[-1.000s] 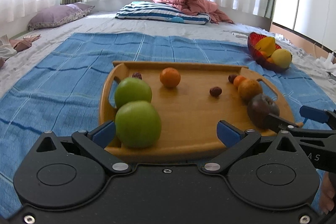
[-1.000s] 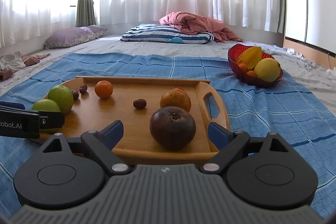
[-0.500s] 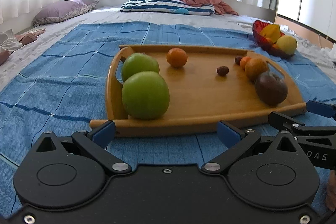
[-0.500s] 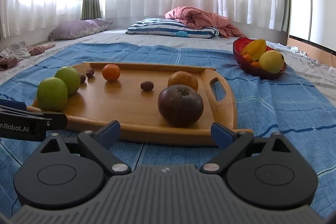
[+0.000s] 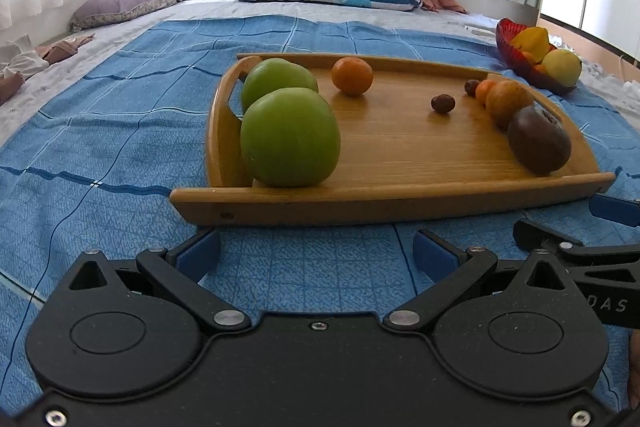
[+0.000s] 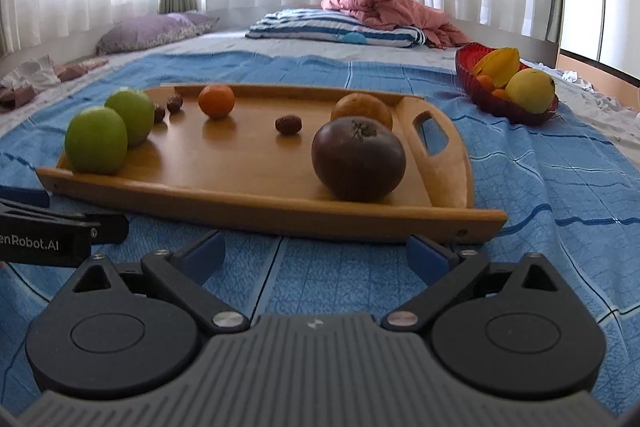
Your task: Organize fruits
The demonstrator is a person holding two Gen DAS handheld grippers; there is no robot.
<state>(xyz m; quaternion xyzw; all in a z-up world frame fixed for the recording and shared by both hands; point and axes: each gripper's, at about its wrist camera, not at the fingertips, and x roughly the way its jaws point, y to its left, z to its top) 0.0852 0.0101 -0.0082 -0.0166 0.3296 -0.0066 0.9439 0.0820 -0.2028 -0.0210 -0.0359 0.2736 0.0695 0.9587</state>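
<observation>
A wooden tray [image 5: 400, 151] [image 6: 224, 171] lies on a blue cloth. On it are two green apples [image 5: 290, 137] [image 6: 96, 141], a small orange [image 5: 352, 75] [image 6: 216, 101], a dark purple tomato [image 5: 539, 140] [image 6: 358, 159], a brownish orange fruit [image 5: 508, 101] [image 6: 362, 109] and small brown dates [image 5: 443, 103] [image 6: 288, 125]. My left gripper [image 5: 316, 255] is open and empty, just short of the tray's near edge. My right gripper [image 6: 316, 253] is open and empty, also in front of the tray.
A red glass bowl [image 5: 516, 61] [image 6: 468, 75] holding a yellow fruit, a starfruit and small oranges stands at the right beyond the tray. Pillows and a pink blanket [image 6: 384, 7] lie at the far end of the bed. Clothes lie at the far left.
Both grippers have pulled back and dropped lower, from over the tray's near edge to the cloth in front of it. The fruits have not moved.
</observation>
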